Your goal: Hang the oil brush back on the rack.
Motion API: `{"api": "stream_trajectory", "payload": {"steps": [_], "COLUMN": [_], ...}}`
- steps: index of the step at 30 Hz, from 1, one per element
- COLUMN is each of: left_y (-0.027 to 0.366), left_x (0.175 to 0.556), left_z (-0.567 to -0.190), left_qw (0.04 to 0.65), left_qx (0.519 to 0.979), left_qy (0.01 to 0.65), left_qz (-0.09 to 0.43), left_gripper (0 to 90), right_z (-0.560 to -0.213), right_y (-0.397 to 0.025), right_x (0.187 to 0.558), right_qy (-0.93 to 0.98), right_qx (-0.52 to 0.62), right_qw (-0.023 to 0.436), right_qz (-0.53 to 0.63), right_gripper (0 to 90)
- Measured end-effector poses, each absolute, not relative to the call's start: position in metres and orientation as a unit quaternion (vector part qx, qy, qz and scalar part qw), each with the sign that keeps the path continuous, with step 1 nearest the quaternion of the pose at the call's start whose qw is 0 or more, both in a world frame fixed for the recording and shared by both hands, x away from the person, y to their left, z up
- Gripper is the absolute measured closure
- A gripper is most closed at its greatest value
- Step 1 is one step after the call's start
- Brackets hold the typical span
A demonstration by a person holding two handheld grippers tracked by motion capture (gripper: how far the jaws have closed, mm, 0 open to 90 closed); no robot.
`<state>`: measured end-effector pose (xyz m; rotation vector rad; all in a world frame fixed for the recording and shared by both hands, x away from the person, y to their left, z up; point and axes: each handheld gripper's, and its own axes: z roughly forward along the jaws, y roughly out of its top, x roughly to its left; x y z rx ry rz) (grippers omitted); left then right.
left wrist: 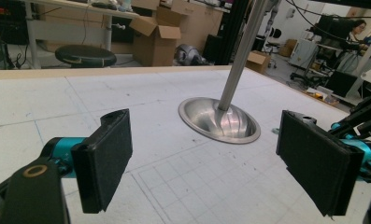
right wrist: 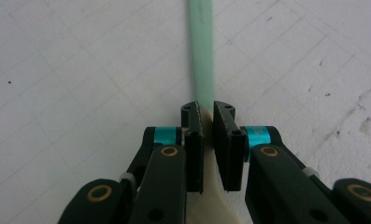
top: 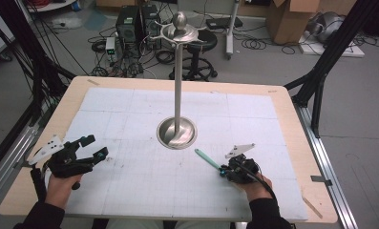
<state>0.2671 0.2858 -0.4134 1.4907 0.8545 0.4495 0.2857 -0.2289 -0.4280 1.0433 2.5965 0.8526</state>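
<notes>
Mint-green spoon handle is clamped by the right gripper near the table's front edge; the left gripper's jaws are held wide apart.

Even, bright overhead light, soft shadows, slightly soft focus, mild edge distortion.

The green handle runs off the top edge.

Both grippers are black with teal collars and brass-coloured pivot screws; the left gripper has broad flat black pads. Each carries a grey three-cornered plate, and a black cable trails from the right gripper. The person wears dark sleeves.
</notes>
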Motion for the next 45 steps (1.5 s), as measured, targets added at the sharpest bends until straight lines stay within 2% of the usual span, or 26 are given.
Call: {"api": "stream_trajectory", "payload": {"steps": [14,23,39,45], "left_y": [0.288,0.282,0.25,0.242], "left_x": [0.267,0.265,0.263,0.265], "left_z": [-0.411,-0.404,-0.394,-0.392], "left_qw": [0.642,0.665,0.677,0.678], "left_qx": [0.644,0.634,0.67,0.675], "left_qy": [0.372,0.36,0.29,0.282], "left_qz": [0.187,0.162,0.098,0.078], "left_gripper": [19.8,20.4,21.1,22.5], "right_z": [-0.418,-0.408,-0.391,-0.387], "right_y": [-0.242,-0.238,-0.21,-0.203], "right_x": [0.274,0.261,0.255,0.253], "right_qy": [0.856,0.84,0.832,0.828], "right_qx": [0.355,0.312,0.249,0.229], "right_qw": [0.11,0.104,0.07,0.06], "right_qz": [0.36,0.432,0.49,0.508], "right_gripper": [82.9,82.8,82.6,82.7]}}
